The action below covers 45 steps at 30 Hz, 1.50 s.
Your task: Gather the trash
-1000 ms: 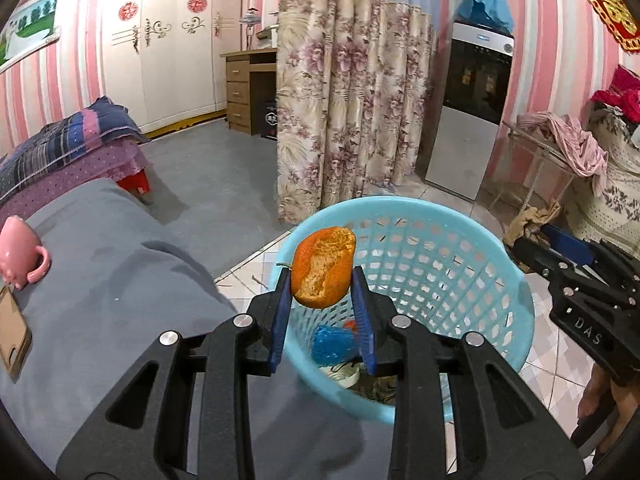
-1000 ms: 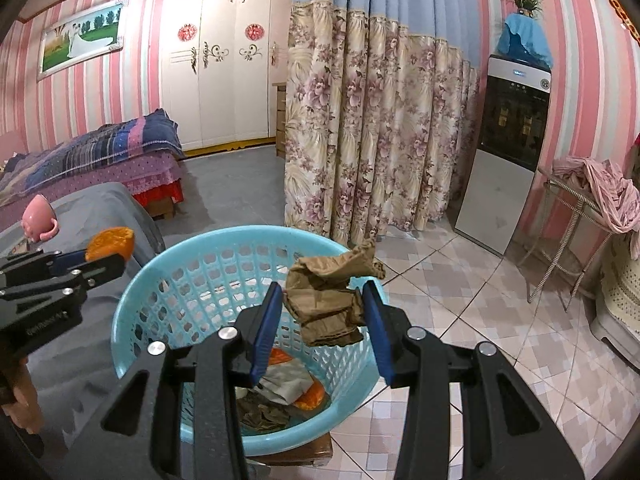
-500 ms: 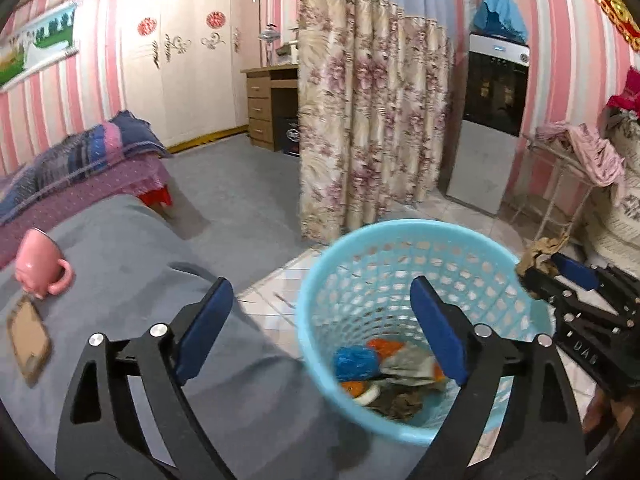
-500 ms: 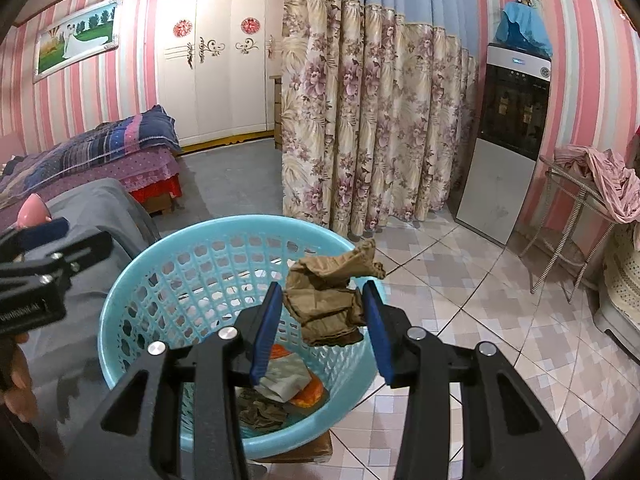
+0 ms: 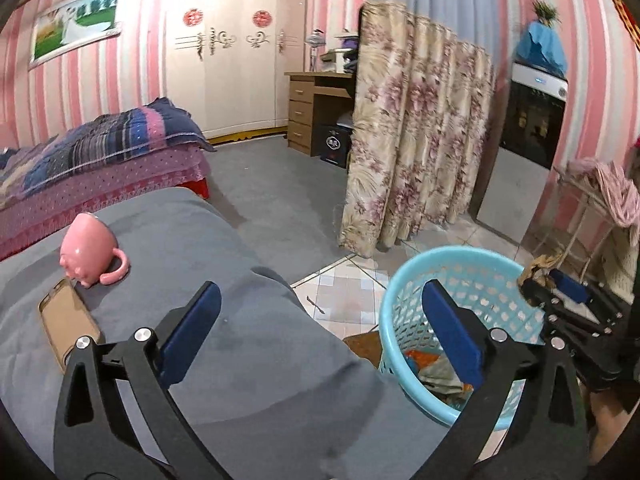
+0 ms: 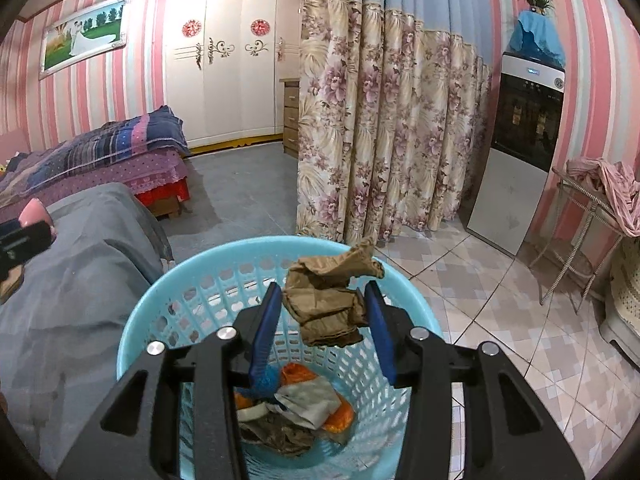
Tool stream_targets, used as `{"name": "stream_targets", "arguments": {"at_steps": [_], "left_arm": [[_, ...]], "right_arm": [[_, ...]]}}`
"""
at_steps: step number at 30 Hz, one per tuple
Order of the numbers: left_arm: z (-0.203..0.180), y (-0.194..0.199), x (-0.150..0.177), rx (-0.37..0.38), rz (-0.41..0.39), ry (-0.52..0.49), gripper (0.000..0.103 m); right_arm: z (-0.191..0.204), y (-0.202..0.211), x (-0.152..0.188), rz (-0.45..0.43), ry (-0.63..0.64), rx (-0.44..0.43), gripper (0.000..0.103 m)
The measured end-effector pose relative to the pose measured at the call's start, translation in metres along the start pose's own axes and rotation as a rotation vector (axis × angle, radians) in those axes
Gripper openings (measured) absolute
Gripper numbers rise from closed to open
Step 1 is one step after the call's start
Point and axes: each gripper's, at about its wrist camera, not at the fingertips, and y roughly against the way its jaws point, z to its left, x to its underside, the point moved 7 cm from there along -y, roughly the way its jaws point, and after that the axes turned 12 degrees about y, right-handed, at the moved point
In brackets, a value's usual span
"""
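Observation:
A light blue plastic basket [image 6: 134, 340] stands on the tiled floor beside the grey-covered surface, with orange peel, a blue scrap and grey paper [image 6: 308, 400] at its bottom. Above it, my right gripper [image 6: 323, 300] has a crumpled brown paper [image 6: 324, 308] between its pads. The jaws are opening and the paper still hangs touching both pads. My left gripper [image 5: 320, 300] stands wide open and empty over the grey cover [image 5: 240, 360], with the basket [image 5: 452, 252] to its right. The right gripper with the paper [image 5: 538, 268] shows at the far right of the left wrist view.
A pink mug [image 5: 90, 256] lies on its side next to a brown phone case [image 5: 68, 320] on the grey cover. A floral curtain [image 6: 380, 140], a water dispenser [image 6: 516, 152] and a wire rack with cloth [image 6: 592, 208] stand beyond the basket. A bed [image 5: 100, 160] is at the left.
The left gripper opened and the orange peel left it; peel now lies in the basket. That gripper then swung left, off the basket. The right jaws have widened slightly around the paper.

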Motion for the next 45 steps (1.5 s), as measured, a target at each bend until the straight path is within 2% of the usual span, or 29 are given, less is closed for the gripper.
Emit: {"name": "stream_targets", "arguments": {"at_steps": [1, 3, 4, 8, 14, 21, 25, 28, 32, 40, 45], "left_arm": [[0.003, 0.003, -0.003, -0.009, -0.012, 0.004, 0.097], [0.008, 0.006, -0.007, -0.021, -0.023, 0.002, 0.097], [0.010, 0.008, -0.008, -0.023, -0.023, 0.002, 0.097], [0.022, 0.017, -0.017, -0.043, -0.039, 0.007, 0.097], [0.047, 0.037, -0.024, -0.070, -0.050, 0.022, 0.097], [0.082, 0.066, -0.012, -0.124, -0.048, 0.032, 0.097], [0.097, 0.090, -0.007, -0.159, -0.074, 0.035, 0.098], [0.109, 0.108, 0.004, -0.184, -0.079, 0.054, 0.098], [0.125, 0.133, 0.019, -0.267, -0.104, 0.028, 0.098], [0.168, 0.179, 0.057, -0.331, -0.081, 0.135, 0.098], [0.170, 0.203, 0.067, -0.367, -0.107, 0.115, 0.098]], "right_arm": [[0.002, -0.002, -0.002, 0.003, -0.006, -0.005, 0.057], [0.004, -0.003, -0.006, 0.003, -0.010, 0.000, 0.079], [0.005, -0.002, -0.006, 0.001, -0.011, 0.010, 0.085], [0.011, 0.001, -0.010, -0.002, -0.041, 0.028, 0.097], [0.020, 0.018, -0.013, -0.015, -0.037, 0.032, 0.098], [0.052, 0.057, -0.017, -0.047, 0.009, 0.006, 0.098], [0.072, 0.081, -0.019, -0.071, 0.039, -0.013, 0.098], [0.090, 0.102, -0.019, -0.083, 0.061, -0.047, 0.098], [0.114, 0.131, -0.016, -0.102, 0.078, -0.090, 0.098], [0.160, 0.177, 0.002, -0.146, 0.102, -0.138, 0.098], [0.178, 0.193, 0.012, -0.183, 0.131, -0.164, 0.098]]}}
